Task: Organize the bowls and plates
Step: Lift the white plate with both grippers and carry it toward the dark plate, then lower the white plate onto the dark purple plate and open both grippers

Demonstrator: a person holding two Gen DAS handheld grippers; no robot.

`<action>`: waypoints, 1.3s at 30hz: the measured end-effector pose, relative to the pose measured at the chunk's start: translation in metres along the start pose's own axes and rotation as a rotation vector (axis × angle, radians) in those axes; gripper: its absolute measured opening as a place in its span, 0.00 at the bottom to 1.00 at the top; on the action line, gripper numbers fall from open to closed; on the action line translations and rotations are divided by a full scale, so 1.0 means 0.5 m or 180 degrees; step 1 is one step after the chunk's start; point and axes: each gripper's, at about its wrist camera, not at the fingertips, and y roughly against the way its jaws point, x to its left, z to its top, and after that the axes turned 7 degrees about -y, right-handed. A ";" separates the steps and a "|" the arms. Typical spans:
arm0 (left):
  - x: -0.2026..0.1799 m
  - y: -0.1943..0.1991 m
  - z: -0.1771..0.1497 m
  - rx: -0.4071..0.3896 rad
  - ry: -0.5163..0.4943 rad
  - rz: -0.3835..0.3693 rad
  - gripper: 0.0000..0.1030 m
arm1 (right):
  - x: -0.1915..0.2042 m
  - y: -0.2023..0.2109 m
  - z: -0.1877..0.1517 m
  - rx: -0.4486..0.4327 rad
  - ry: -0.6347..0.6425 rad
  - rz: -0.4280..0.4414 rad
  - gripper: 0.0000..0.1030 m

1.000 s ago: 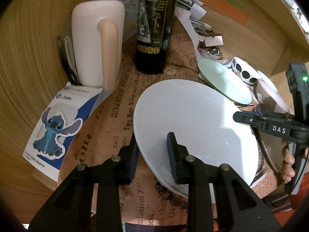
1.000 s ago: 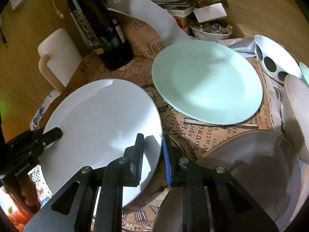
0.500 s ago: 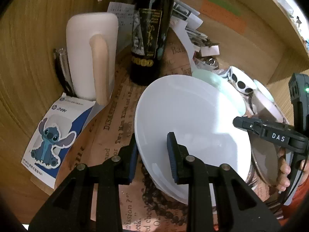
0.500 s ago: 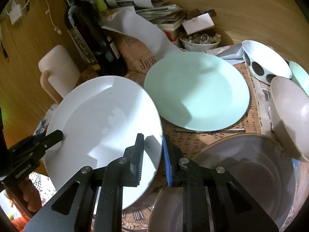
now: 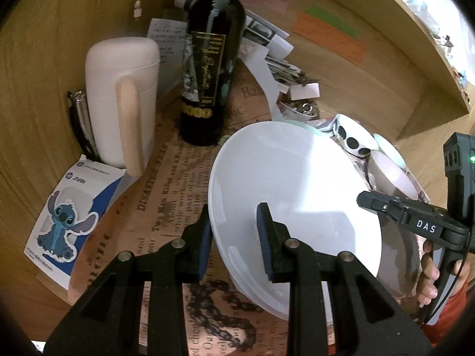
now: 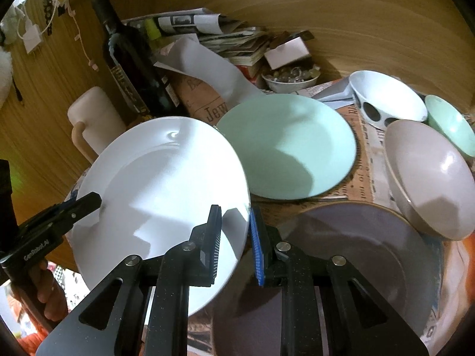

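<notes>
A large white plate (image 5: 297, 195) is held tilted above the newspaper-covered table by both grippers. My left gripper (image 5: 234, 216) is shut on its near-left rim, and my right gripper (image 6: 236, 216) is shut on the opposite rim. The right gripper's tip (image 5: 365, 200) shows at the plate's right edge in the left wrist view. In the right wrist view the white plate (image 6: 166, 184) hangs beside a mint plate (image 6: 285, 145), with the left gripper (image 6: 95, 200) at its far edge. A grey-brown plate (image 6: 356, 261) lies below the right gripper.
A beige bowl (image 6: 427, 175), a black-spotted white bowl (image 6: 386, 98) and a small mint bowl (image 6: 451, 121) sit at the right. A wine bottle (image 5: 207, 83) and a white jug (image 5: 121, 98) stand at the back left. Papers and a trinket bowl (image 6: 291, 77) crowd the back wall.
Both grippers have raised the white plate off the table and tilted it. It now overlaps the mint plate's edge in the left wrist view.
</notes>
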 end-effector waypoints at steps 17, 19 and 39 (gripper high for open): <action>-0.079 -0.005 -0.005 -0.0018 -0.0150 -0.0167 0.27 | -0.079 0.065 -0.025 -0.0096 -0.0157 -0.0096 0.17; -0.089 -0.007 -0.007 -0.0016 -0.0168 -0.0187 0.27 | -0.088 0.074 -0.029 -0.0107 -0.0169 -0.0116 0.17; -0.190 -0.026 -0.039 0.0098 -0.0325 -0.0308 0.27 | -0.165 0.136 -0.078 -0.0153 -0.0314 -0.0272 0.17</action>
